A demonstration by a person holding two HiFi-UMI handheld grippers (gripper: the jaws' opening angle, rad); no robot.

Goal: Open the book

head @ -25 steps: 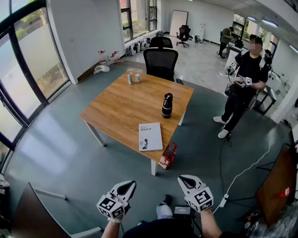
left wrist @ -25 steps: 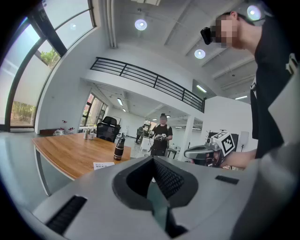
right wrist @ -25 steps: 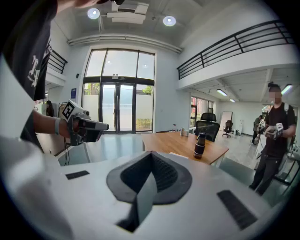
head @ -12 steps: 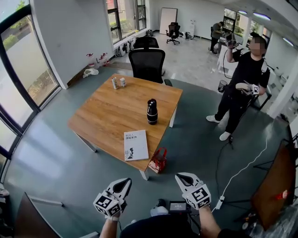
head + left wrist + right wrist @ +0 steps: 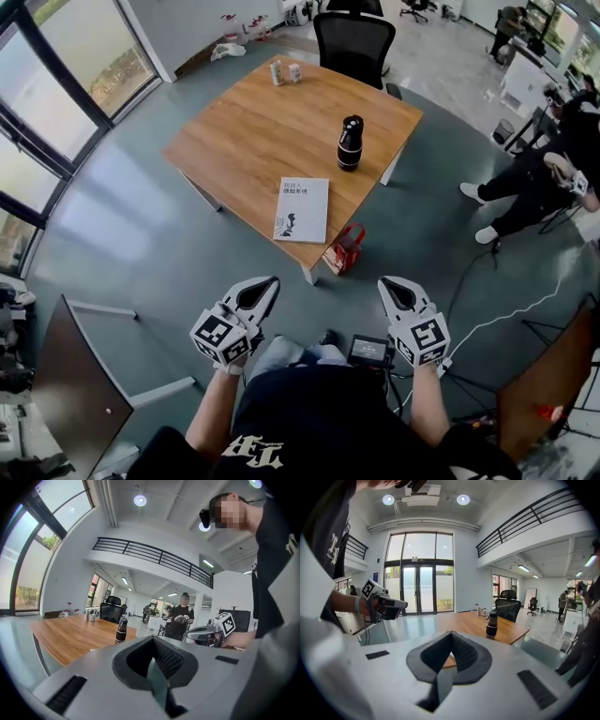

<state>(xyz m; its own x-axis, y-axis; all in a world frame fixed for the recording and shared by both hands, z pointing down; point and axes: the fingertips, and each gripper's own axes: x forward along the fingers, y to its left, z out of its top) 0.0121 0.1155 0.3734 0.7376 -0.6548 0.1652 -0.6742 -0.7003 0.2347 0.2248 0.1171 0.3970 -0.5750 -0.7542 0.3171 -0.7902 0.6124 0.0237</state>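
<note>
Square wooden counter on grey-green floor; black cylindrical flask upright near its right edge; two small pale containers at its far edge; black mesh office chair behind; red bag beside the near leg.

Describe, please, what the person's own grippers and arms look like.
The left gripper and right gripper are pale grey shells with dark ribbed tongs. Each carries a cube of black-and-white square markers. The person wears a black short-sleeved top.
</note>
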